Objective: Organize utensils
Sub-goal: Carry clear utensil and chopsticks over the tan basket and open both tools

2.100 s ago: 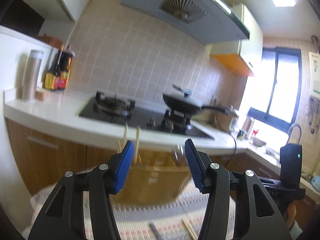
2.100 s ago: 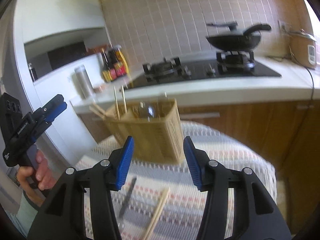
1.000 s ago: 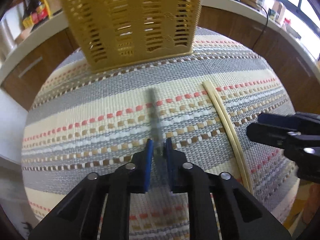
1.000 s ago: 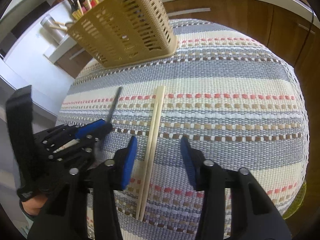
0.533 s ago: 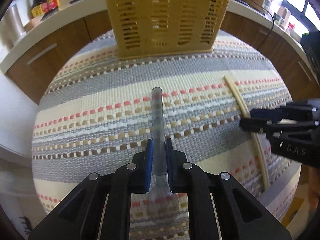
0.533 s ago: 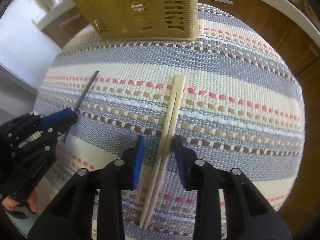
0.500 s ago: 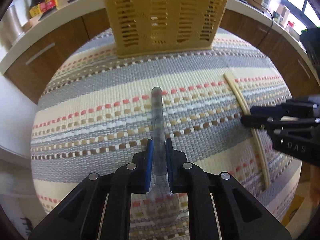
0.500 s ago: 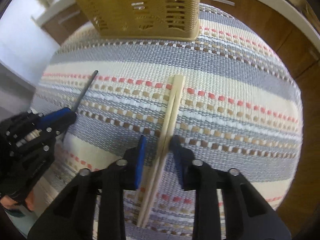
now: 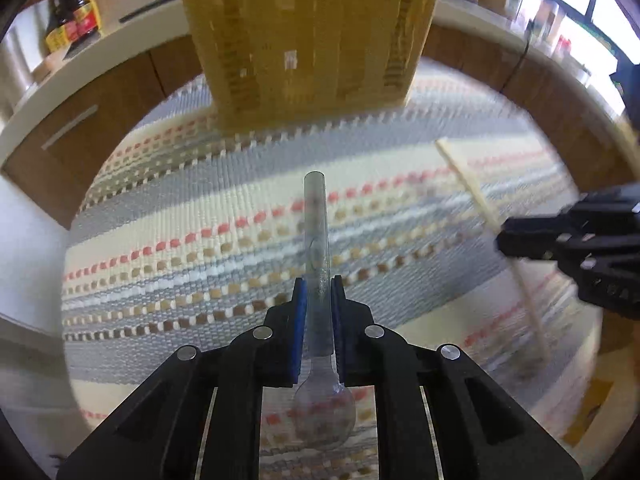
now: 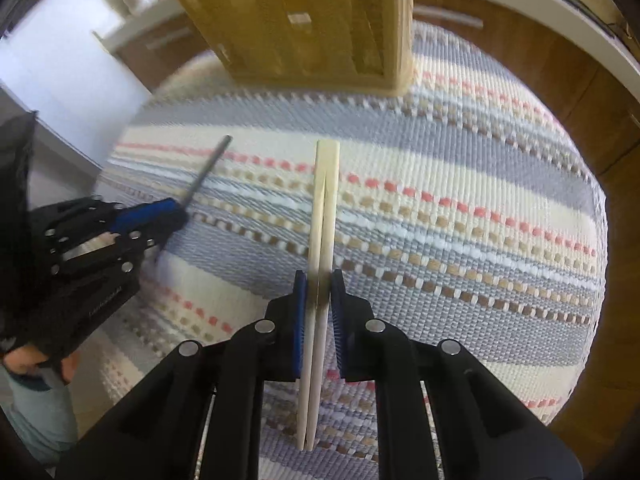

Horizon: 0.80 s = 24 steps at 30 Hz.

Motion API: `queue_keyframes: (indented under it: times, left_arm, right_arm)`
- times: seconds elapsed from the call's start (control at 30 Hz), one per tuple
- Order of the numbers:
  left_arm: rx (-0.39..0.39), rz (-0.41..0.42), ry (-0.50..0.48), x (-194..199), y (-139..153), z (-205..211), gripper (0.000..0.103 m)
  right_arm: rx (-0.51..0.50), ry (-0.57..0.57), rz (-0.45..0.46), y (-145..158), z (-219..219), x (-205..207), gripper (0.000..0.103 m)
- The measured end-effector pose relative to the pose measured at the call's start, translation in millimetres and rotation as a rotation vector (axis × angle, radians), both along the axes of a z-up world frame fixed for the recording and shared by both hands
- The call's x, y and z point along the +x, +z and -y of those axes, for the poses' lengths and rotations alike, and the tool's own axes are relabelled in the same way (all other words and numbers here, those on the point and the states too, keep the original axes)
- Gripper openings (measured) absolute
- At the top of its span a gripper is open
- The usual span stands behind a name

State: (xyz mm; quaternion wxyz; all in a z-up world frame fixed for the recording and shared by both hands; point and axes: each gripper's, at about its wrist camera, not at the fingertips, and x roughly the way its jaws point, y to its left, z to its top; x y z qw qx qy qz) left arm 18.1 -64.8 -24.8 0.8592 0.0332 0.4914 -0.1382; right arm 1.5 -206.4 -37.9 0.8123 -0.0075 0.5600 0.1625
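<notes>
My left gripper [image 9: 319, 292] is shut on a metal spoon [image 9: 316, 232]; its handle points ahead toward the yellow slotted utensil basket [image 9: 308, 40] and its bowl lies back between the fingers. My right gripper [image 10: 319, 288] is shut on a pair of pale wooden chopsticks [image 10: 325, 200], which also point toward the basket [image 10: 304, 20]. In the left wrist view the right gripper [image 9: 576, 236] with the chopsticks [image 9: 472, 188] shows at the right. In the right wrist view the left gripper [image 10: 160, 216] with the spoon handle [image 10: 208, 168] shows at the left.
A striped woven mat [image 9: 180, 216] covers the round table; it also shows in the right wrist view [image 10: 460, 208]. Wooden cabinets and a white counter [image 9: 80, 64] ring the far side, with sauce bottles [image 9: 74, 12] at the back left.
Both grippers came down to the mat and shut, the left on the spoon, the right on the chopsticks. Both have since moved closer to the basket.
</notes>
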Motion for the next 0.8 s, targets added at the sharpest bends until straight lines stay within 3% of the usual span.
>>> queue_keyframes:
  times: [0.13, 0.33, 0.63, 0.8]
  left_arm:
    - [-0.107, 0.116, 0.001, -12.0, 40.1, -13.5, 0.01]
    - [-0.268, 0.342, 0.013, -26.6, 116.1, -29.2, 0.01]
    - [-0.388, 0.66, 0.037, -14.8, 201.2, -27.2, 0.01]
    - [-0.403, 0.745, 0.057, 12.6, 217.1, -23.9, 0.011]
  right_arm:
    - [0.092, 0.027, 0.093, 30.7, 13.3, -13.3, 0.01]
    - [0.187, 0.055, 0.304, 91.5, 27.4, -24.1, 0.01]
    - [0.27, 0.064, 0.548, 168.5, 23.7, -5.2, 0.01]
    - [0.243, 0.04, 0.68, 196.2, 19.3, 22.9, 0.01]
